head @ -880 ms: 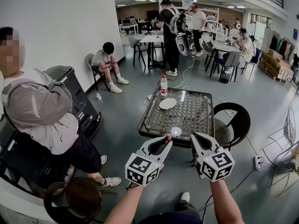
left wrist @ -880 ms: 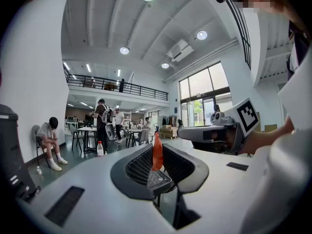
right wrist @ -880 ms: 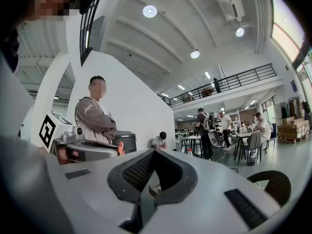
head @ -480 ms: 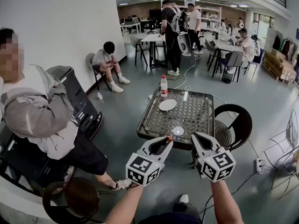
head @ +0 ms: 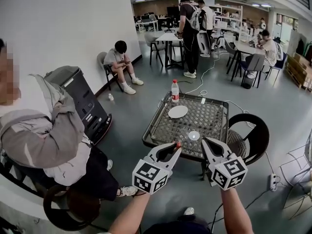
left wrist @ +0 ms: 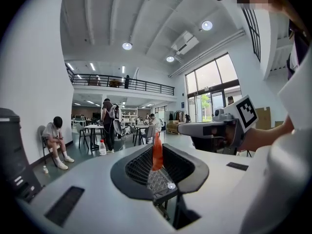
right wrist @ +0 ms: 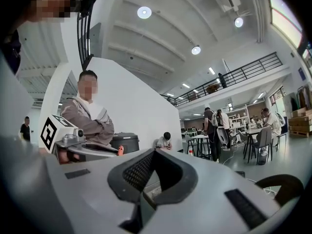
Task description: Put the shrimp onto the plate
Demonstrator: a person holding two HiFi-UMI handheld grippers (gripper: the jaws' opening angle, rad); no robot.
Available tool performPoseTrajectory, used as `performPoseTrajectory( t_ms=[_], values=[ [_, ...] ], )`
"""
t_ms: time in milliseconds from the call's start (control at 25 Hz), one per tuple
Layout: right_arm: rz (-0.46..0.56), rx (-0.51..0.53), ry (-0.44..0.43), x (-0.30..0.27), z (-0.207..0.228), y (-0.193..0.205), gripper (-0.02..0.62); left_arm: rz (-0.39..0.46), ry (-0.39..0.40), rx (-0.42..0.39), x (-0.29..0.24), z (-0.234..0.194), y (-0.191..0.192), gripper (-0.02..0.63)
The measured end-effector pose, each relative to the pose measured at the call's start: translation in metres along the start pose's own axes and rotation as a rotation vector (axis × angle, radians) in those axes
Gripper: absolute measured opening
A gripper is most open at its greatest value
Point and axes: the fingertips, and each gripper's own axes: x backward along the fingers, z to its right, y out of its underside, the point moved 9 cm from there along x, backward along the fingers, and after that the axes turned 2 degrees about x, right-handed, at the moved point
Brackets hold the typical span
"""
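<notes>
An orange-red shrimp [left wrist: 157, 152] stands upright between the jaws of my left gripper [left wrist: 157, 156], which is shut on it. In the head view only the shrimp's tip [head: 178, 144] shows at the left gripper [head: 176, 146], held in the air just short of the near edge of the mesh-topped table [head: 161, 126]. A white plate [head: 178, 111] lies on the table's far left part. My right gripper [head: 207, 142] hangs beside the left one, shut with nothing in it [right wrist: 155, 154]. From the right gripper view, the shrimp's tip [right wrist: 120, 153] shows at the left.
A small round white dish [head: 194, 135] sits near the table's front edge and a water bottle [head: 174, 90] at its far edge. A dark wicker chair [head: 252, 131] stands right of the table. A seated person [head: 46, 135] and a black bin [head: 80, 97] are at left.
The view has shifted forward and to the left, so the table sits slightly closer under the grippers. Both grippers keep the same pose, the shrimp still held in the left one.
</notes>
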Motion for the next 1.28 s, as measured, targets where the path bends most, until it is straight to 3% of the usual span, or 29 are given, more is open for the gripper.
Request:
performPoseTrajectory(
  t_ms=[360,640,1280],
  values=[
    [-0.013,-0.019,-0.067,-0.02,0.052,0.007,0.006,-0.033,-0.073,0.001,-0.043,-0.004,0.0,0.069],
    [-0.066,-0.039,-0.088,-0.05,0.077,0.02,0.006,-0.075,-0.084,0.023,-0.076,-0.027,0.008,0.069],
    [-0.206,-0.034,-0.039,-0.204,0.15,0.069,0.006,-0.174,-0.057,0.049,-0.198,-0.178,0.047,0.069]
  ],
)
